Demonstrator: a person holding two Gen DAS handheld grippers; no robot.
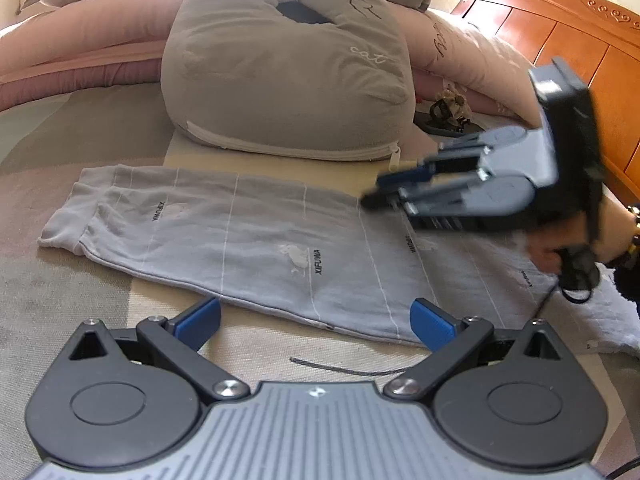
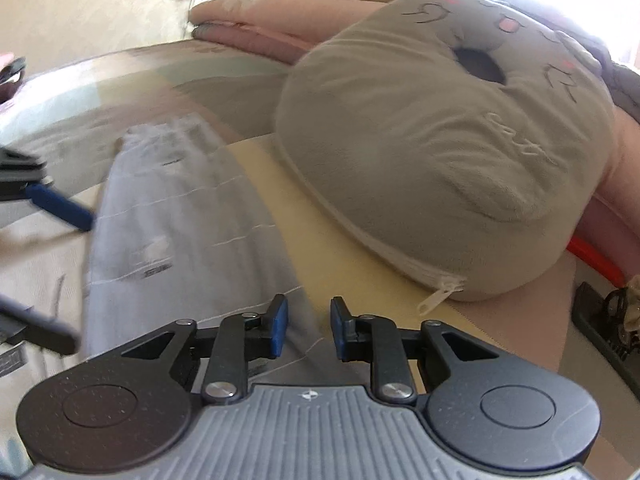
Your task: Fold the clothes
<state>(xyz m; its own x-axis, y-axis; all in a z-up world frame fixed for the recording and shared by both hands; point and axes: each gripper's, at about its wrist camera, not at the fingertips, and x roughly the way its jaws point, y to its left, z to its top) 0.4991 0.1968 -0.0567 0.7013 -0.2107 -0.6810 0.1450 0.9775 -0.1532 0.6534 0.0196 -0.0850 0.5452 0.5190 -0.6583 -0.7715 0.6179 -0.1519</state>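
Observation:
Light grey trousers (image 1: 260,236) with thin white lines and printed lettering lie flat along the bed, doubled leg on leg, cuffs to the left. My left gripper (image 1: 316,320) stands wide open at their near edge, its blue pads (image 1: 434,322) empty. My right gripper (image 1: 380,194), blurred, hovers over the far edge of the trousers on the right, held by a person's hand (image 1: 548,252). In the right wrist view that gripper (image 2: 309,326) shows a narrow gap with nothing in it, above the edge of the trousers (image 2: 192,216). The left gripper's blue finger (image 2: 60,204) shows at the left.
A big grey cat cushion (image 1: 288,80) sits just behind the trousers, with pink quilts (image 1: 80,40) beyond. An orange wooden bed board (image 1: 560,48) rises at the right. A small dark object (image 1: 448,114) lies by the cushion, and a white cloth (image 1: 616,312) at the right.

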